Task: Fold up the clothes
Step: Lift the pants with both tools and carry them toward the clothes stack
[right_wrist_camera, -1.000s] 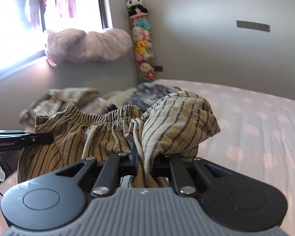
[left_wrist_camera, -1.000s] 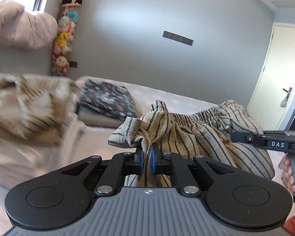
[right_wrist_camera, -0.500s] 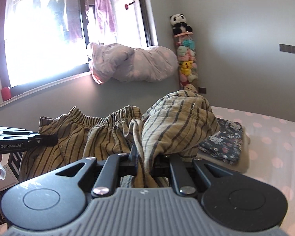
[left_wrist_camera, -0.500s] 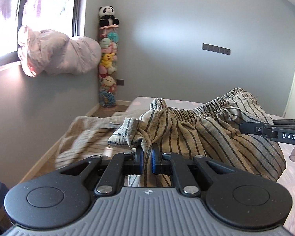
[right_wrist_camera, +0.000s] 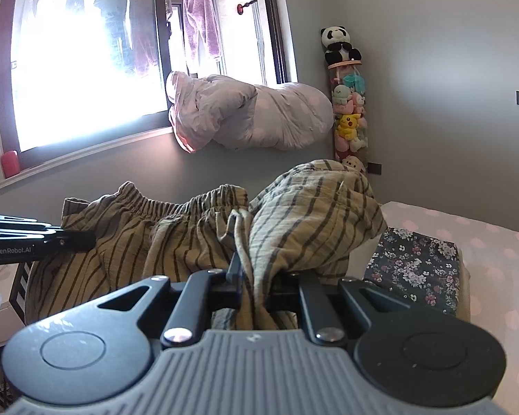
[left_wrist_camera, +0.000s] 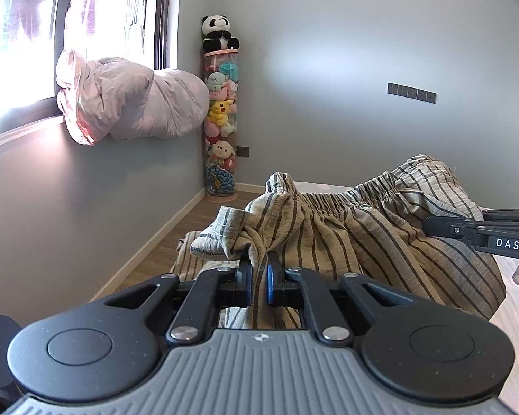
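Beige striped trousers (left_wrist_camera: pixel 363 235) with an elastic waistband hang in the air between both tools. My left gripper (left_wrist_camera: pixel 258 278) is shut on a bunch of the cloth near one end of the waistband. My right gripper (right_wrist_camera: pixel 254 283) is shut on the striped trousers (right_wrist_camera: pixel 176 242) near the other end, by the drawstring. Each tool shows in the other's view: the right gripper (left_wrist_camera: pixel 432 225) at the right edge, the left gripper (right_wrist_camera: pixel 83 240) at the left edge. The legs of the garment drop out of sight below.
A folded dark floral garment (right_wrist_camera: pixel 418 263) lies on the pink-dotted bed (right_wrist_camera: pixel 494 242) at right. A rolled duvet (left_wrist_camera: pixel 131 103) sits on the window sill. A tall tube of plush toys (left_wrist_camera: pixel 221 121) stands in the corner. Wood floor (left_wrist_camera: pixel 176 231) runs along the wall.
Both grippers have risen and swung left toward the window with the trousers held up; the bed and the other clothes have dropped out of the left view.
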Tool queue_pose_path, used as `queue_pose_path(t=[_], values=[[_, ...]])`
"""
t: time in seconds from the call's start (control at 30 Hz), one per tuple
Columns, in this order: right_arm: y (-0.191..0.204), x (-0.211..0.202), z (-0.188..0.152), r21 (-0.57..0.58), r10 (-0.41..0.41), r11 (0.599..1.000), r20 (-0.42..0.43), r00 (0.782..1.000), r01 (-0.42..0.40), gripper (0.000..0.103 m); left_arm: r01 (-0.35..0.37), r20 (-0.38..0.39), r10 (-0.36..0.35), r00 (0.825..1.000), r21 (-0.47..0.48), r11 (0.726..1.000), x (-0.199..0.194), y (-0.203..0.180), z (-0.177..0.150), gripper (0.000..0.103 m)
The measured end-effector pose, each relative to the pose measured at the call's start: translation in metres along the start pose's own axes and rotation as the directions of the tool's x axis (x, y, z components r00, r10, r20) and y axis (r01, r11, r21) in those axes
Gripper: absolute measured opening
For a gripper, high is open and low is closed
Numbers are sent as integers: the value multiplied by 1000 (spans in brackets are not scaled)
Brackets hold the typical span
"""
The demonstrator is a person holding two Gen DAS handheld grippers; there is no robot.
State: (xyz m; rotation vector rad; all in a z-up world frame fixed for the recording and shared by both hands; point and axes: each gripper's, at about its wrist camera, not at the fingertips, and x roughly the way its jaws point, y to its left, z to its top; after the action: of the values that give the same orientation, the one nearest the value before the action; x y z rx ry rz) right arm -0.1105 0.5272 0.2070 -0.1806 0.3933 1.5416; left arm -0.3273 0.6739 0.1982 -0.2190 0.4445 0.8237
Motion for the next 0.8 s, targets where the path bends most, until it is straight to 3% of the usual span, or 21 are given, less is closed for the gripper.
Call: queue_pose_path(t=[0.27,0.53,0.8], values=[[-6,43,17,9,-6,1000,0,1000,6,13,-35,-4,35,999,32,999,35,19,24,6],[-21,92,39,99,-5,995,-43,999,9,14,-91,-38,95,995,111,990,82,26,46,6],[-33,153,14,93,-19,995,-125,992,31,17,-137,-122,159,980,177,975,144,30,36,6]])
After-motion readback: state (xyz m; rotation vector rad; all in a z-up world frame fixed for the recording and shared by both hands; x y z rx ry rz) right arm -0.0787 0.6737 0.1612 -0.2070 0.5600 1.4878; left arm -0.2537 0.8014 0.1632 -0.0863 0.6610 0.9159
